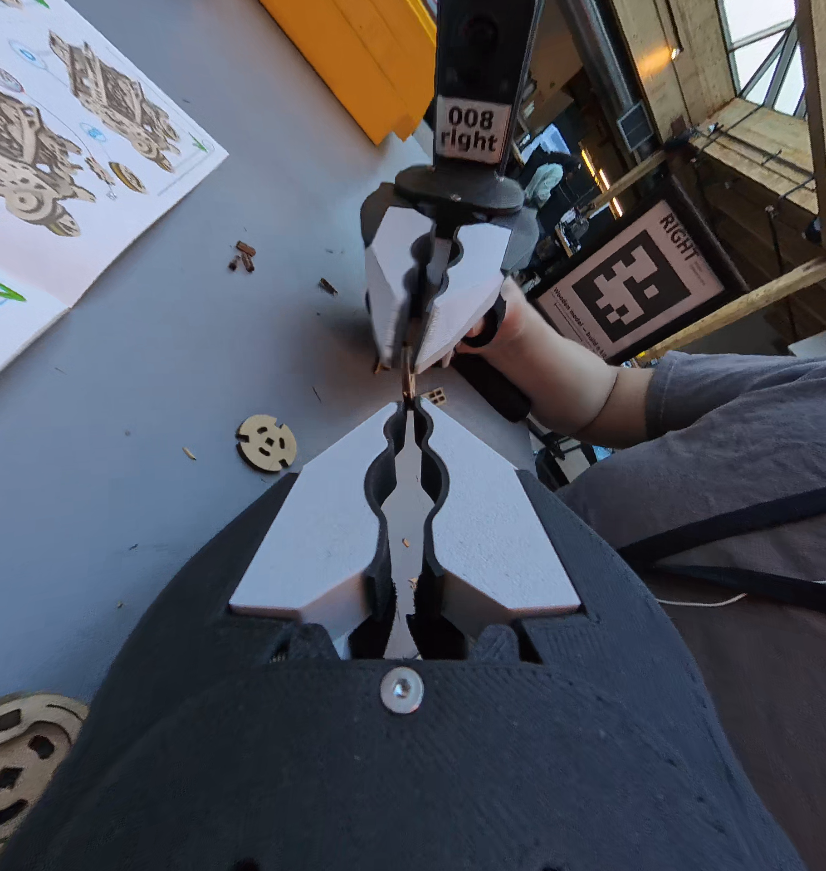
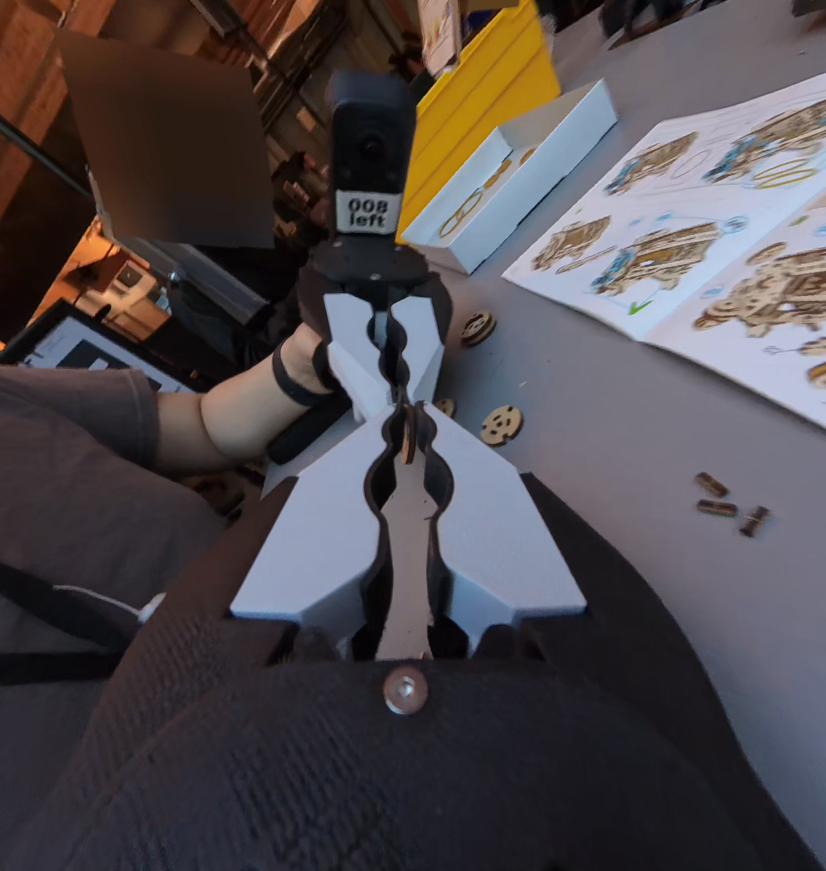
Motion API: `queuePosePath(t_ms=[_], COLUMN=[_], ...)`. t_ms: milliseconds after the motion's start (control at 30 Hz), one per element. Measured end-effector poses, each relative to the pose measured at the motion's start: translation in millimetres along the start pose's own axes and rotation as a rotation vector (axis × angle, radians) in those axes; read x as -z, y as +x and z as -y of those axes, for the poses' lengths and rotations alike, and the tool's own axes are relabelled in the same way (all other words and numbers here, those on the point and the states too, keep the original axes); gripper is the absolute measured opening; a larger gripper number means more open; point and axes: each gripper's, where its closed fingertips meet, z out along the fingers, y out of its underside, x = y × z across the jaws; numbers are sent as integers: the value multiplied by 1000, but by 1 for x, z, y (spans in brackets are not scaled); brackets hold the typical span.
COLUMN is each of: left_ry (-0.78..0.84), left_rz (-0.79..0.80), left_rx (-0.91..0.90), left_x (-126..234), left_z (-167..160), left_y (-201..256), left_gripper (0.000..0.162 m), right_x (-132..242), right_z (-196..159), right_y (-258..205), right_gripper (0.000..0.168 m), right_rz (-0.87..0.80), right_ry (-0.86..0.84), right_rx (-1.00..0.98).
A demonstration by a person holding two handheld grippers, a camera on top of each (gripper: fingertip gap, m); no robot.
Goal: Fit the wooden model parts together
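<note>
The two grippers meet tip to tip above the grey table. My right gripper is shut on a thin wooden disc, seen edge-on between its fingers. In the left wrist view the right gripper points at me with the disc's edge sticking out. My left gripper is shut, its tips pinching something small and dark that touches the disc; most of that piece is hidden. The left gripper also shows in the right wrist view.
A slotted wooden disc lies on the table beside the grippers. Small brown pegs, an open instruction booklet, a white tray, a yellow bin and a wooden wheel are around.
</note>
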Motion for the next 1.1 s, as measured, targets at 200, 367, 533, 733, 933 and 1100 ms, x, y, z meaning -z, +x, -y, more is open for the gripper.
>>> queuePosePath(t_ms=[200, 367, 533, 733, 933, 1100], left_ry=[50, 67, 98, 143, 172, 198], left_rz=[9, 58, 47, -1, 20, -9], left_rx=[-23, -60, -51, -13, -57, -35], left_x=[5, 12, 14, 10, 10, 11], left_z=[9, 13, 18, 23, 28, 31], left_y=[1, -3, -2, 3, 4, 7], left_gripper=[1, 1, 1, 1, 1, 1], right_x=[6, 4, -1, 5, 6, 7], right_z=[6, 5, -1, 12, 16, 19], right_y=[-3, 1, -1, -3, -4, -7], right_gripper=[0, 1, 0, 0, 0, 1], right_rz=[52, 32, 5, 65, 56, 79], right_ry=[39, 33, -3, 113, 140, 166], right_rx=[-92, -93, -44, -140, -111, -122])
